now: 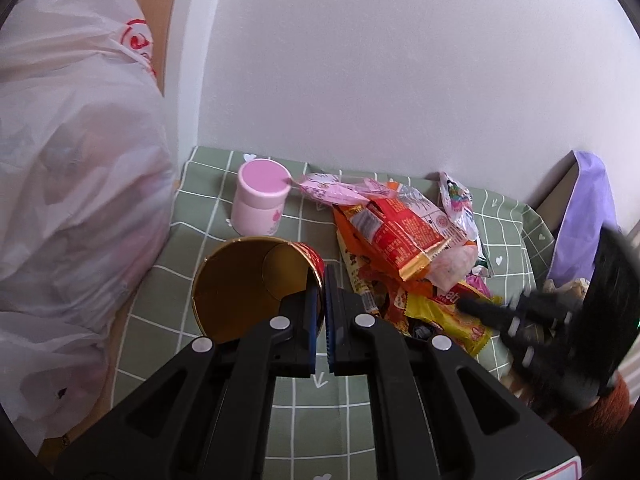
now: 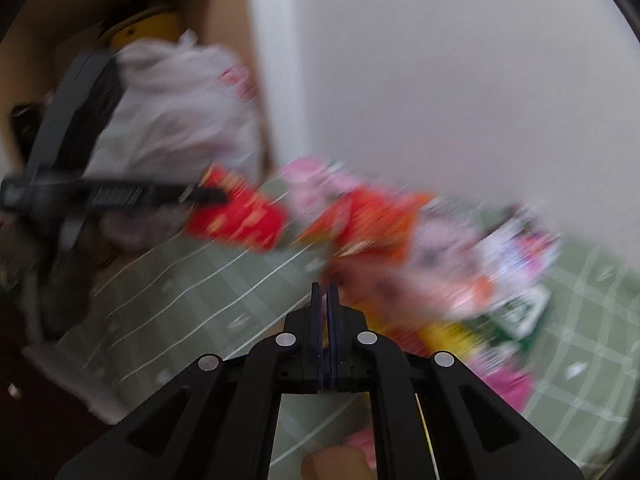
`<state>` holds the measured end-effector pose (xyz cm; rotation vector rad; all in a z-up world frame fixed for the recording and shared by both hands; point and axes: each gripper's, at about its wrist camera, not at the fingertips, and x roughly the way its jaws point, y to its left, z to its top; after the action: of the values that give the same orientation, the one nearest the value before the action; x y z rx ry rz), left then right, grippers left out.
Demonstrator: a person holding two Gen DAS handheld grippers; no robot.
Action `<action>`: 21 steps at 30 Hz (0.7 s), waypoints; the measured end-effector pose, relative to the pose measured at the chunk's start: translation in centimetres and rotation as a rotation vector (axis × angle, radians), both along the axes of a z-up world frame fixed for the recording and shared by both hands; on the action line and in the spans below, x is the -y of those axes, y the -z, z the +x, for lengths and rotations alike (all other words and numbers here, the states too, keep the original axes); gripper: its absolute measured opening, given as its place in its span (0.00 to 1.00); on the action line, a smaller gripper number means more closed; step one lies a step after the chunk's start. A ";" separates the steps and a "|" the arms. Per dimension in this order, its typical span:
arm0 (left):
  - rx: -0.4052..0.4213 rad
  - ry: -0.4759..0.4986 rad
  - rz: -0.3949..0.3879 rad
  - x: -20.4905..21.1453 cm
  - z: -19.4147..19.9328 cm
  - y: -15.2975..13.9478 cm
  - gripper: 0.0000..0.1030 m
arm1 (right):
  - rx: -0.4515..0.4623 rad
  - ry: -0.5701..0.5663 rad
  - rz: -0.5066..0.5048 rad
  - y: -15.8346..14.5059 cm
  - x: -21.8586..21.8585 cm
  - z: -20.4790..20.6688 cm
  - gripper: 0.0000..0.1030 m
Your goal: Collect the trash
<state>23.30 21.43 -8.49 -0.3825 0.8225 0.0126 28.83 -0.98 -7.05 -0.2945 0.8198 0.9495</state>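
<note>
Left tool pinches the red cup's rim; wrappers crowd beside; right tool closed, empty.

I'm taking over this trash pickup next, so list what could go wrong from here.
1. The left gripper pinches only the thin rim of the gold-lined cup; it could slip or crumple when carried.
2. The right gripper is shut right at the wrapper pile; it may scatter wrappers off the checked cloth.
3. The pink jar stands close behind the cup and could get knocked.
</note>
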 end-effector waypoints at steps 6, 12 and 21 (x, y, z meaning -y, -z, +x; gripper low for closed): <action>-0.024 -0.004 -0.017 -0.2 0.0 0.6 0.03 | -0.015 -0.010 -0.184 6.0 -1.4 -1.5 0.05; -0.021 0.008 -0.017 0.1 0.0 0.4 0.03 | 0.174 0.101 -0.091 1.9 1.1 -2.5 0.05; -0.027 0.017 -0.029 0.4 0.2 0.5 0.03 | 0.042 0.333 -0.161 4.2 7.0 6.5 0.06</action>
<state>23.46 21.02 -8.97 -0.4031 0.8532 -0.0100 35.30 -7.97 -11.29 -0.3048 0.8766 0.5656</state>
